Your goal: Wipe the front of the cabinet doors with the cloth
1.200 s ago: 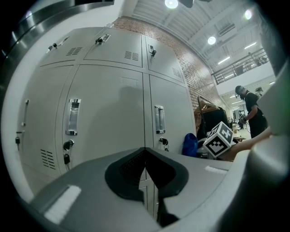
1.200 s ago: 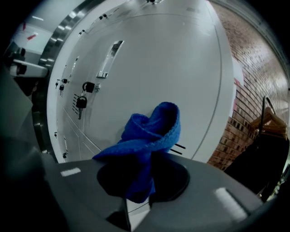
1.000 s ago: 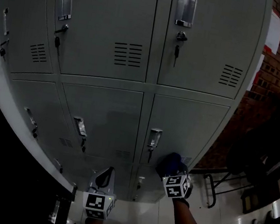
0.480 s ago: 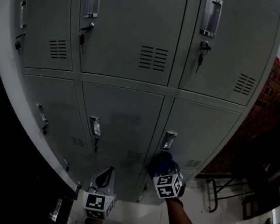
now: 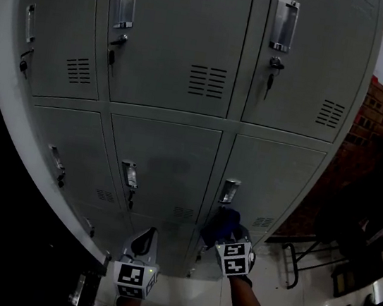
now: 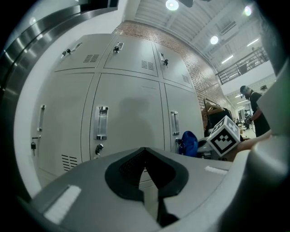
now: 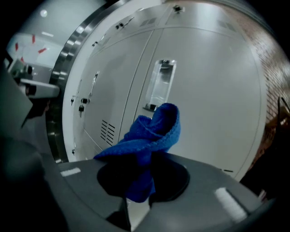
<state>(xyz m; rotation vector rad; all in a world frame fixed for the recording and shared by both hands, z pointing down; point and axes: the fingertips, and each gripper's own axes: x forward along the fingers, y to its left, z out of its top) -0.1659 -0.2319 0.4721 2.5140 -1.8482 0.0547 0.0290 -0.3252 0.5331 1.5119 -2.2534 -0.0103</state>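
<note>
Grey cabinet doors unchanged; right gripper, fingers clamping cloth, dipped slightly; left gripper's fingers closed.

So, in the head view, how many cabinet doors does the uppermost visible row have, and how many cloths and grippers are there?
Cabinet doors, uppermost row in view: 3
Cloth, blue: 1
Grippers, left gripper and right gripper: 2
Total: 6

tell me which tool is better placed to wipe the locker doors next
Right. The right tool is shut on the blue cloth, with the cloth close to the lower right locker door, beside its handle. The left tool is shut and holds nothing.
</note>
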